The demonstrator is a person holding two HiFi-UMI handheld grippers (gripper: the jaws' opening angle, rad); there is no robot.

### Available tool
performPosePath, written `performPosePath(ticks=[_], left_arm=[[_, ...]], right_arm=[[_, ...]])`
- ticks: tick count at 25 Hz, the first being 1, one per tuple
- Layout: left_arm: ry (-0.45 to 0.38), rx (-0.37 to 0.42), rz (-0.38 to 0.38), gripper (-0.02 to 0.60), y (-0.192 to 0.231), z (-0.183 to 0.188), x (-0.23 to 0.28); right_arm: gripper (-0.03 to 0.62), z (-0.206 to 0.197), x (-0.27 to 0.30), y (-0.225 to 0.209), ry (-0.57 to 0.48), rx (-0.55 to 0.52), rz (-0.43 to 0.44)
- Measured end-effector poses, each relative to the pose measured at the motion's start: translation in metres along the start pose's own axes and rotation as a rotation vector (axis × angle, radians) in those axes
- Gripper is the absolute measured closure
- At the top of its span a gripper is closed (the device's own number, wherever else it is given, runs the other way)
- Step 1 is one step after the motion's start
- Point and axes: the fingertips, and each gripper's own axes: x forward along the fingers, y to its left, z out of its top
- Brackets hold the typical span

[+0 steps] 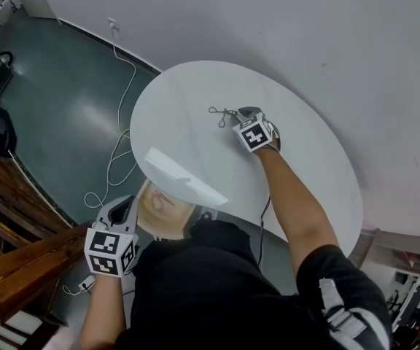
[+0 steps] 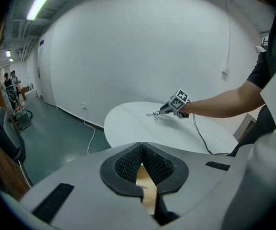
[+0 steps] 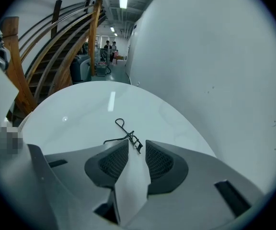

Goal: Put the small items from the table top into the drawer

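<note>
A thin black wire eyelash curler (image 1: 221, 114) lies on the round white table (image 1: 195, 93). My right gripper (image 1: 233, 116) is right at it with the jaws open; in the right gripper view the curler (image 3: 126, 134) has its head just ahead of the gap between the fingertips (image 3: 137, 145), and neither pad touches it. My left gripper (image 1: 125, 210) is low at the table's near edge, beside the open drawer (image 1: 159, 206) with its pale wooden inside. Its pads meet at the tips (image 2: 142, 150) with nothing seen between them. The left gripper view also shows the right gripper (image 2: 164, 110) and the curler (image 2: 153, 114).
A white cable (image 1: 119, 108) runs across the dark green floor left of the table. Wooden stairs (image 1: 6, 217) rise at the left. A black cord (image 1: 263, 217) hangs from my right arm over the table. A white wall stands behind the table.
</note>
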Motion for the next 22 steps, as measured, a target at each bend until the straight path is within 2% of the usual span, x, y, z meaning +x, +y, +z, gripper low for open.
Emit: performPosePath(ticks=[7,10,12,14,19,22], left_arm=[[0.002,-0.020,0.027,0.566,0.001,-0.001,-0.003],[0.003,-0.024,0.032,0.566,0.002,-0.002,-0.004],[0.001,-0.023,0.031,0.565,0.002,-0.002,-0.004],[-0.001,-0.021,0.032,0.565,0.003,-0.002,-0.005],[-0.008,-0.014,0.024,0.565,0.007,-0.004,-0.008],[-0.015,-0.008,0.011,0.566,0.009,-0.005,-0.012]], right_arm=[[0.491,-0.005,0.019,-0.004,0.046,-0.030,0.055],[0.491,-0.006,0.025,-0.001,0.056,-0.011,0.077],[0.492,-0.013,0.027,0.008,0.079,0.032,0.120],[0.515,-0.017,0.028,0.013,0.095,0.050,0.142],[0.538,-0.015,0.021,0.020,0.089,0.031,0.136],[0.563,-0.002,0.008,0.018,0.035,0.025,0.096]])
